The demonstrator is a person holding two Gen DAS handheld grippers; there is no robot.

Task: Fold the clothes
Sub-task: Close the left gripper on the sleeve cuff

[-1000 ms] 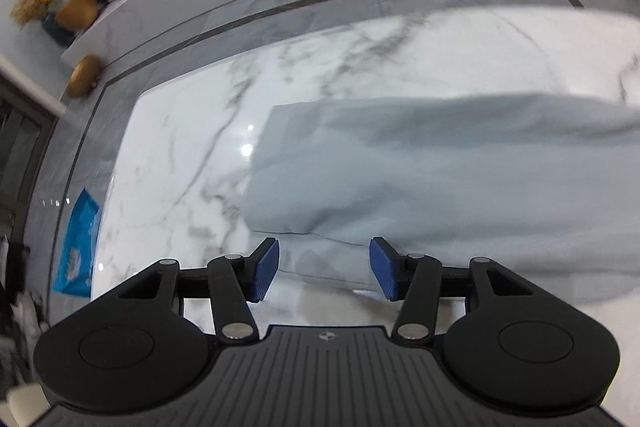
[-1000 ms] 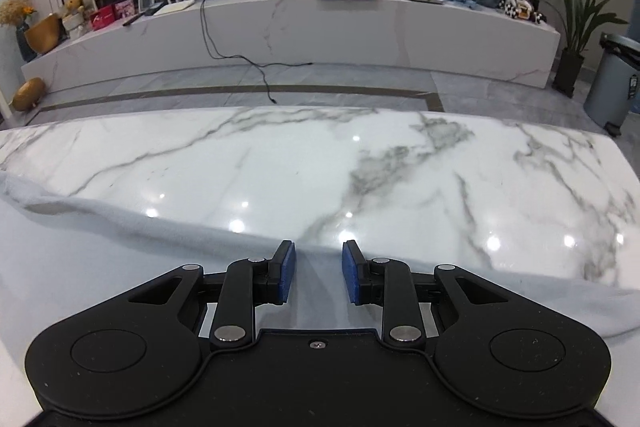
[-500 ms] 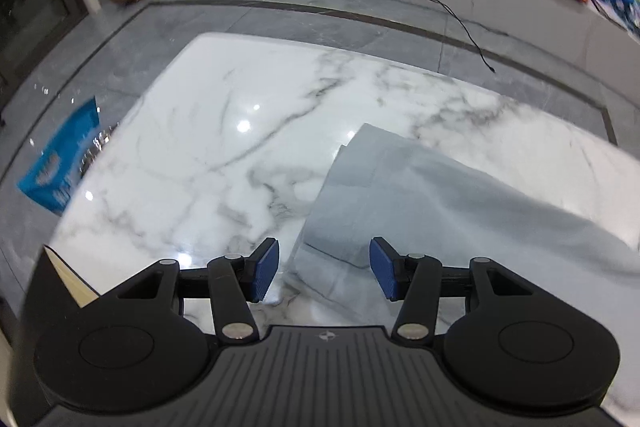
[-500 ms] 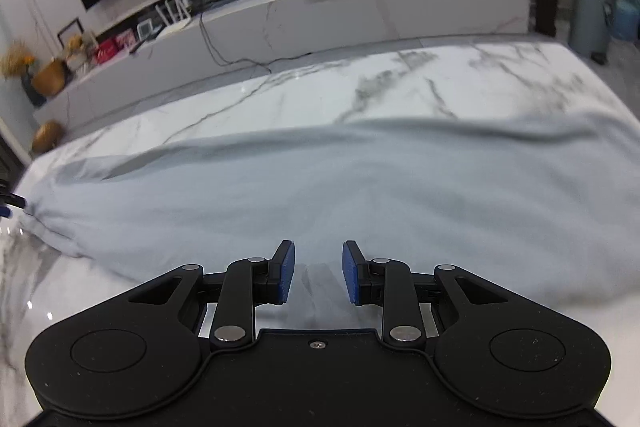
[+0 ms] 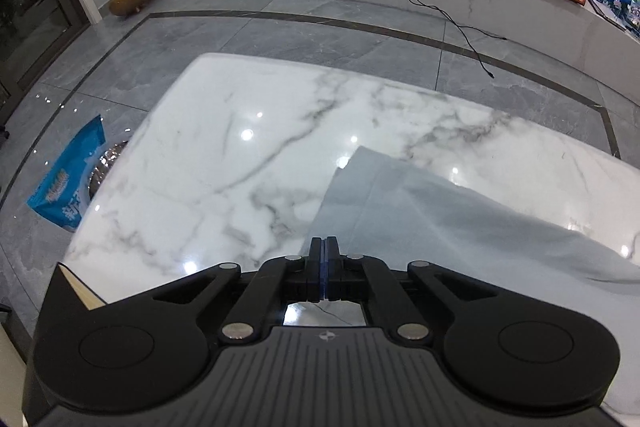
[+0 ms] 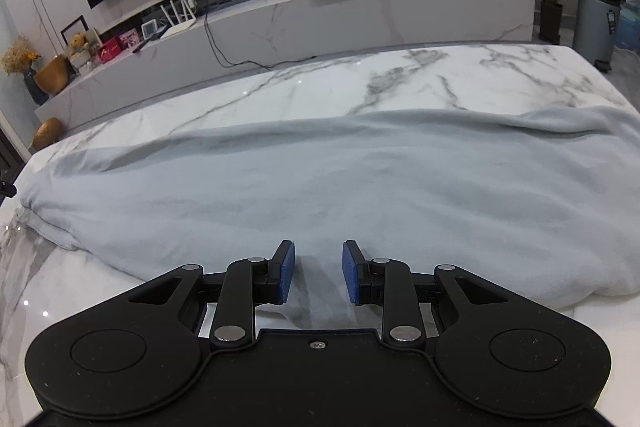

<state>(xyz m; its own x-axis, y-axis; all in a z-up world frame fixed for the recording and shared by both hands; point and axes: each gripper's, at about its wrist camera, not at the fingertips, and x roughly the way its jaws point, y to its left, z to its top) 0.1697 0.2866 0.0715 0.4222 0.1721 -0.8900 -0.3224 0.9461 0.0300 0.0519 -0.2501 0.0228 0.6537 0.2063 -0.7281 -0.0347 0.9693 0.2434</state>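
A light grey garment (image 6: 340, 187) lies spread across the white marble table (image 6: 460, 79). In the left wrist view its corner (image 5: 400, 211) runs from the middle toward the right. My left gripper (image 5: 324, 251) is shut, its blue pads pressed together at the garment's left edge; the cloth seems pinched between them. My right gripper (image 6: 318, 273) is open, its blue pads apart, low over the near edge of the garment with cloth between and under the fingers.
The table's left edge (image 5: 120, 183) drops to grey floor tiles, where a blue packet (image 5: 68, 187) lies. A long marble bench (image 6: 320, 23) with boxes, a TV above and a cable stands beyond the table. A bin (image 6: 596, 19) stands at the far right.
My left gripper has closed from wide open to shut at the garment's edge. The right gripper has opened a little wider and stays over the garment's near edge.
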